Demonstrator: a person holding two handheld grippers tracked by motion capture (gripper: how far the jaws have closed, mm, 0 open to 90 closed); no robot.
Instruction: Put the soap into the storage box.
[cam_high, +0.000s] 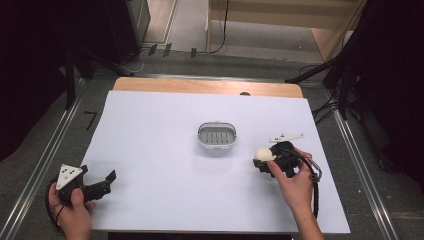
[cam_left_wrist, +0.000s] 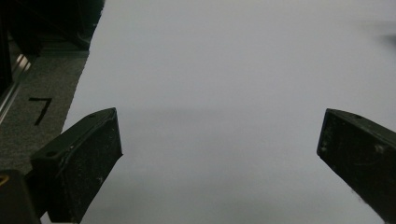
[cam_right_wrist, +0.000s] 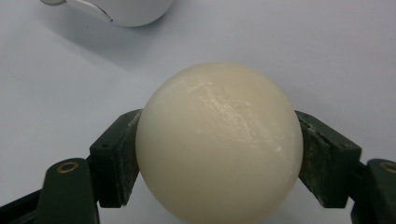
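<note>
Right hand-held gripper (cam_high: 263, 159) clamped on a cream ball (cam_high: 263, 153); both pads press its sides in the right gripper view (ball (cam_right_wrist: 219, 144) sits squarely between the jaws). Ball held over the white tabletop (cam_high: 150, 150), right of centre, near a small grey slotted dish (cam_high: 216, 136) but apart from it. Left hand-held gripper (cam_high: 107, 181) at the near-left corner, jaws spread wide, nothing between them.
</note>
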